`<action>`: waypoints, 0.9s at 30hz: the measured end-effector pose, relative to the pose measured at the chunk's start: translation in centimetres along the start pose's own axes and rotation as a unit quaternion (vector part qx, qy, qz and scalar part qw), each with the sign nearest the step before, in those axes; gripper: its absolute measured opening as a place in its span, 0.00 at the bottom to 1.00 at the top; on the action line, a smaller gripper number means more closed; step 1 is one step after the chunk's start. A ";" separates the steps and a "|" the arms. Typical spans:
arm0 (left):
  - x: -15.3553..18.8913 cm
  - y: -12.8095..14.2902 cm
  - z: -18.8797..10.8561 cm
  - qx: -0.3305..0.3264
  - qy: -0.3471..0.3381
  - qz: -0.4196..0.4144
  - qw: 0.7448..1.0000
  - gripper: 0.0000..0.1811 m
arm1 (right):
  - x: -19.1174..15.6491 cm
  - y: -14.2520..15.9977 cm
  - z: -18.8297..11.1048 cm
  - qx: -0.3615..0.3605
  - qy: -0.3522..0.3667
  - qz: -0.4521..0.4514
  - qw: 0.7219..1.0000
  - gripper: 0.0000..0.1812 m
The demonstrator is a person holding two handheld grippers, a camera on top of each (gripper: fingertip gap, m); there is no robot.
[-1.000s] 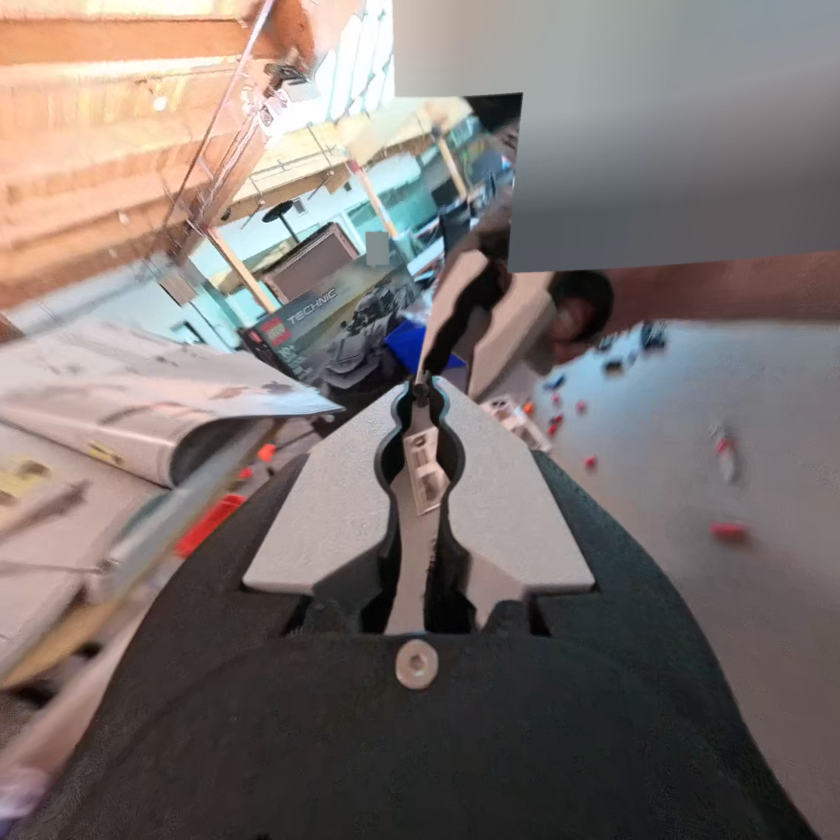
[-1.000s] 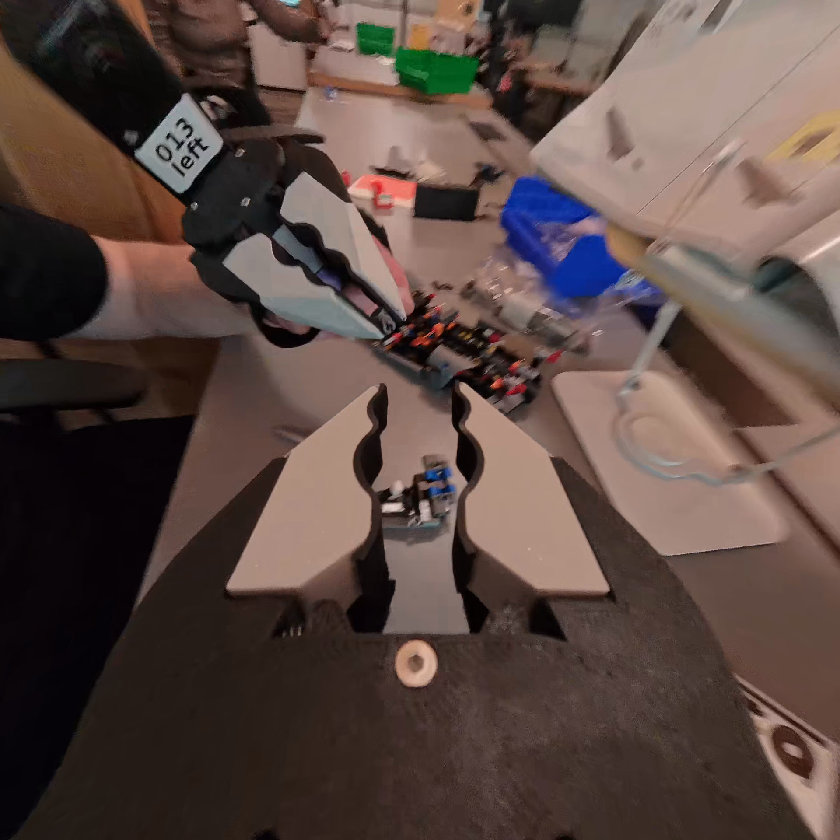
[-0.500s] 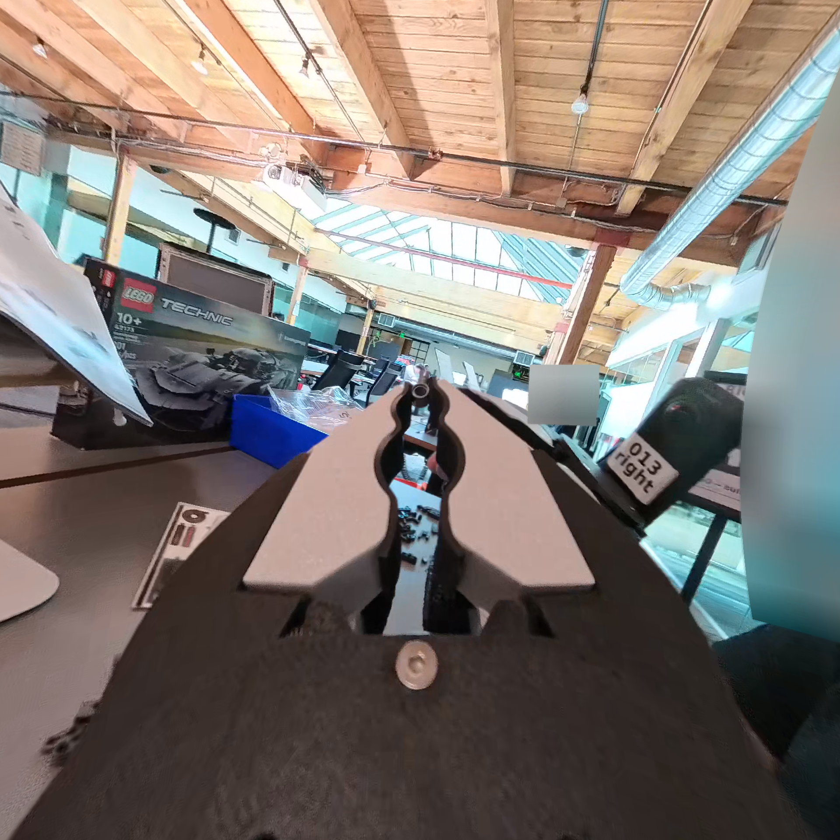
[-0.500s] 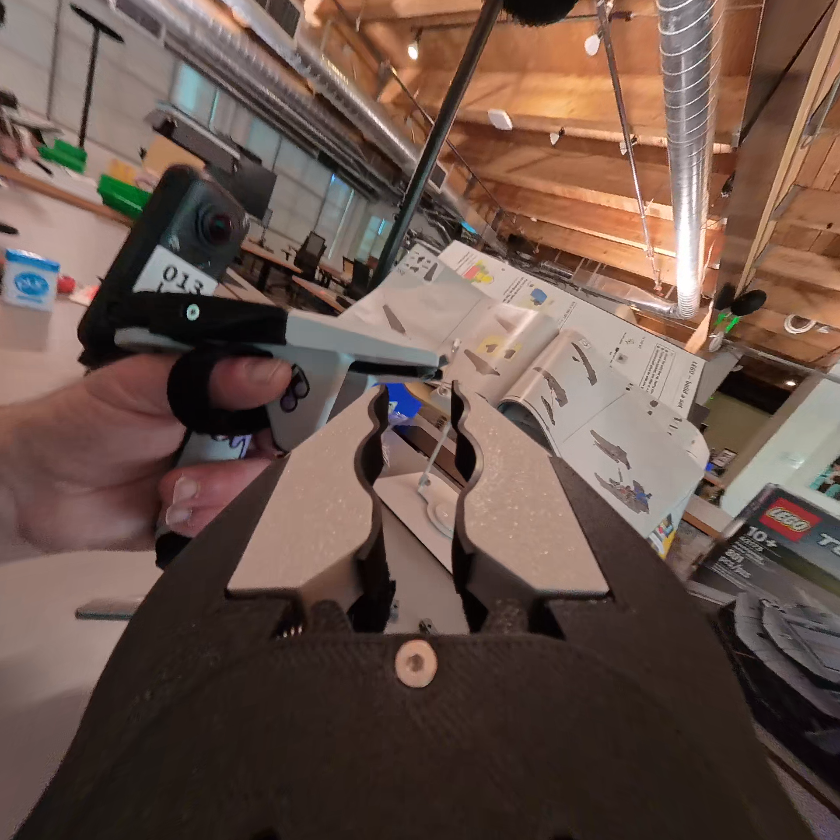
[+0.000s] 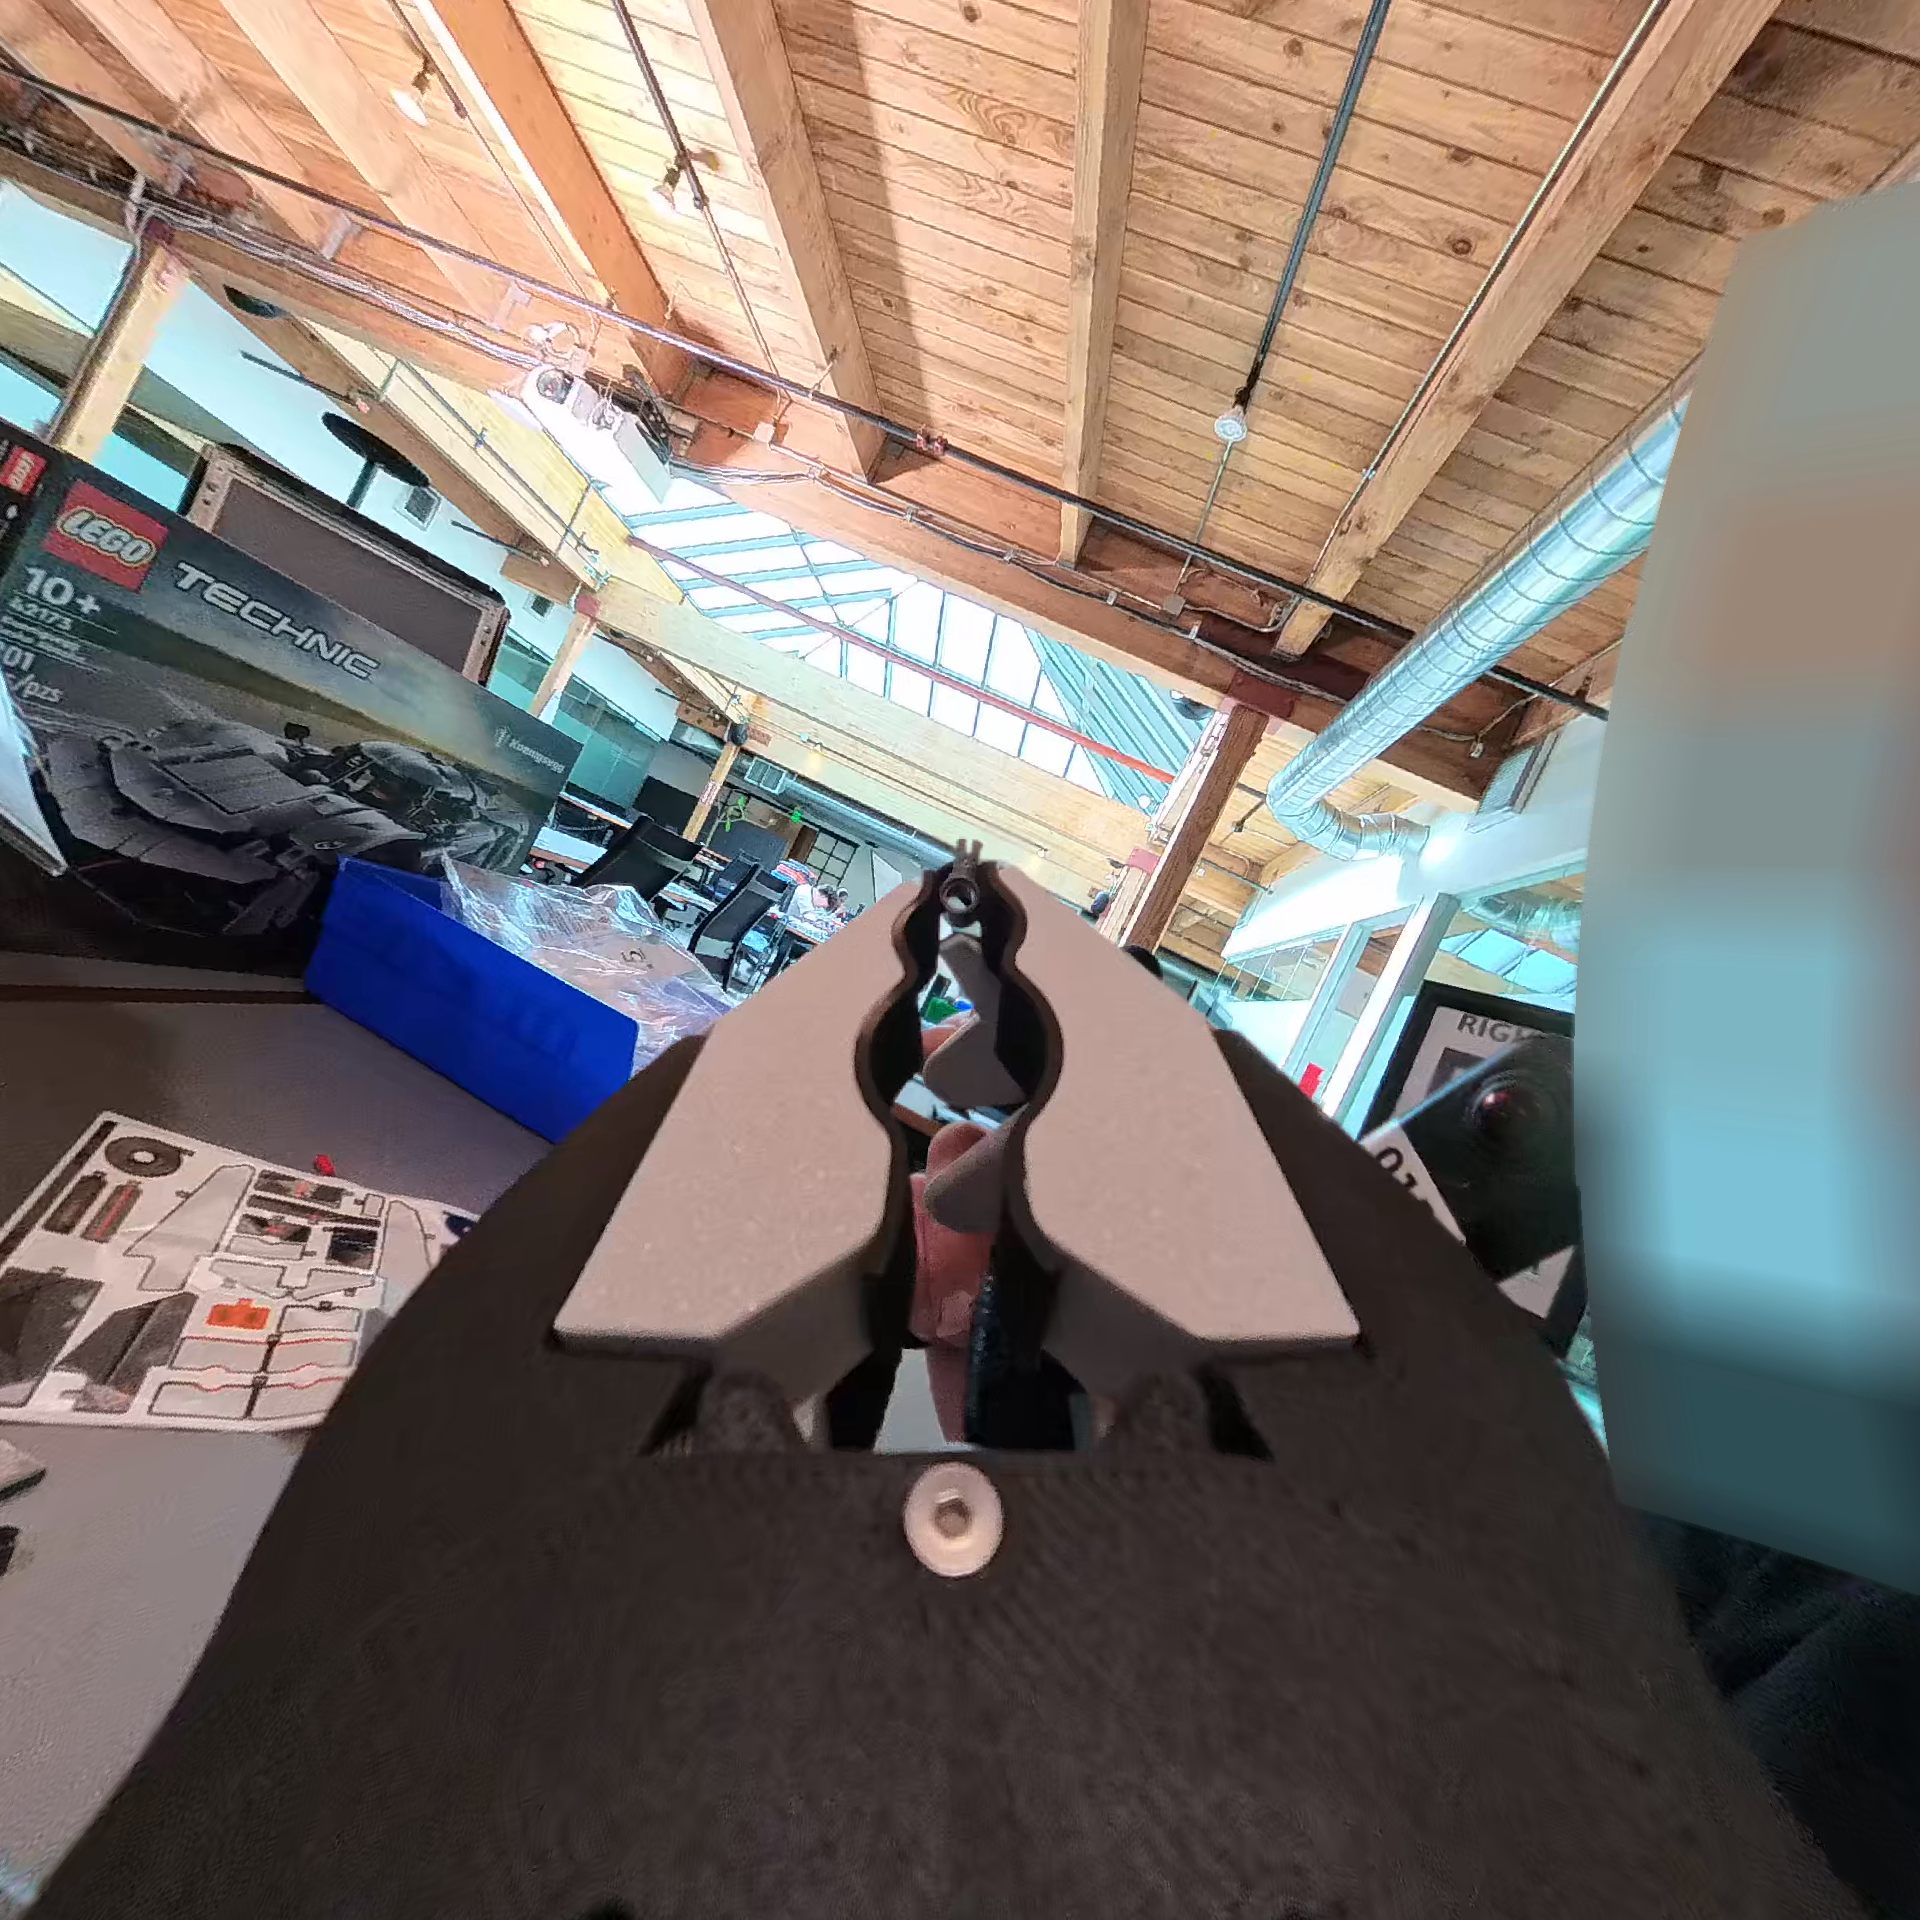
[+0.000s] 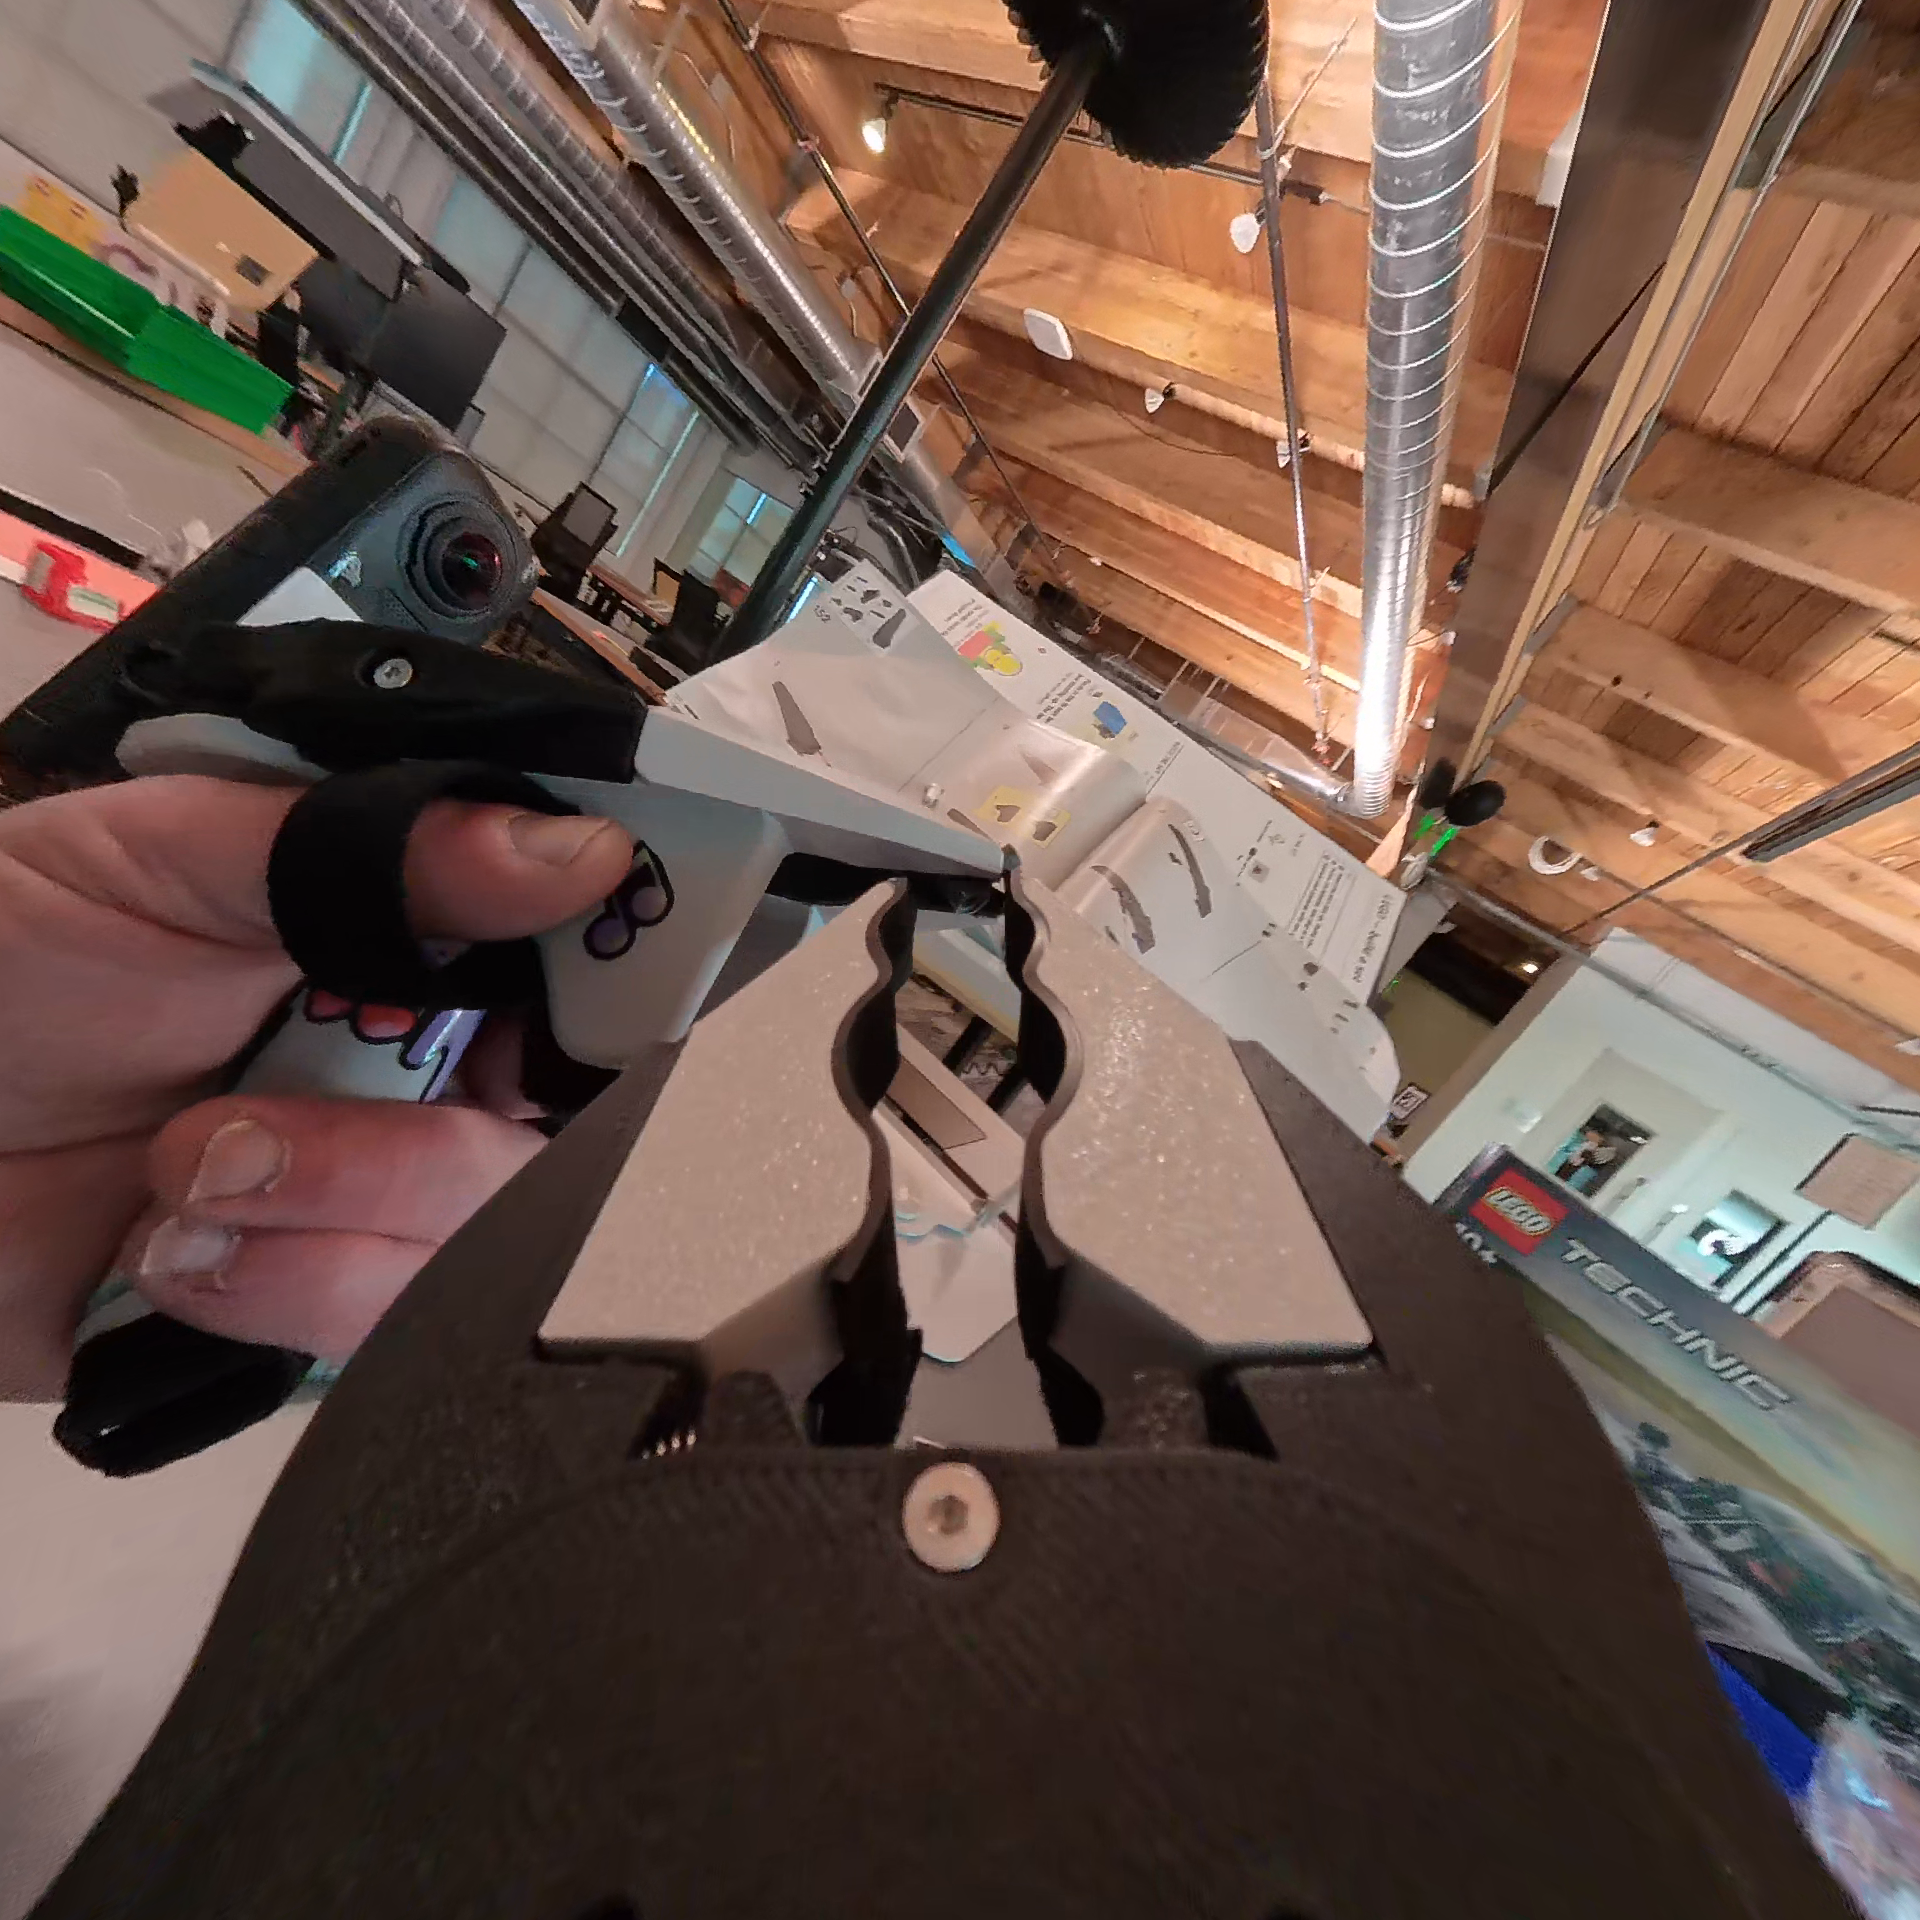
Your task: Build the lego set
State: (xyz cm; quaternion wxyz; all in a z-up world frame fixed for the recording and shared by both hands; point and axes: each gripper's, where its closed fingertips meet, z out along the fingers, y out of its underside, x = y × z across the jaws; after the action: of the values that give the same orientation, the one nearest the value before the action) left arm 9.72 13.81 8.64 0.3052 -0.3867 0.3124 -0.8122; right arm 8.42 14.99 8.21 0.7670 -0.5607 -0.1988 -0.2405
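My left gripper (image 5: 961,883) is raised off the table and tilted up toward the ceiling. It is shut on a small grey pin (image 5: 961,896) held at its very tips. My right gripper (image 6: 954,883) is open and empty, also tilted up. In the right wrist view the left gripper (image 6: 992,854), held in a hand (image 6: 208,987), comes in from the left, and its tip meets the right gripper's tips. In the left wrist view the right gripper's fingers (image 5: 971,1039) show through the gap between my left jaws.
The set's dark box (image 5: 260,707) stands at the back left, with a blue bin (image 5: 468,997) and a clear plastic bag (image 5: 582,935) beside it. A sticker sheet (image 5: 197,1278) lies on the grey table (image 5: 125,1538). An open instruction booklet (image 6: 1039,810) and a black pole (image 6: 935,312) stand behind the grippers. My left and right fingertips are right by each other.
Both grippers rose from the table and tilted upward, away from the model on the table. Their tips came together. The left stays shut on the pin, the right stays open.
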 end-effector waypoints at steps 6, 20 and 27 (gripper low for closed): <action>-0.4 0.1 0.2 0.034 0.003 -0.047 0.998 0.03 | 0.2 0.3 0.2 -0.007 0.007 0.004 1.000 0.07; -0.8 1.5 -0.1 0.041 0.028 -0.128 0.991 0.03 | -0.1 1.5 -0.5 -0.017 -0.051 0.031 0.998 0.04; -0.8 2.7 0.0 0.032 0.042 -0.152 0.987 0.02 | -0.2 2.2 -1.5 -0.037 -0.142 0.019 0.989 0.04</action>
State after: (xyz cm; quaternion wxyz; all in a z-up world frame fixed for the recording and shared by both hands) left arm 10.80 12.76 6.27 0.1776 -0.3854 0.2361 -0.8742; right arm 9.60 14.18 5.94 0.7140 -0.6209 -0.2859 -0.1516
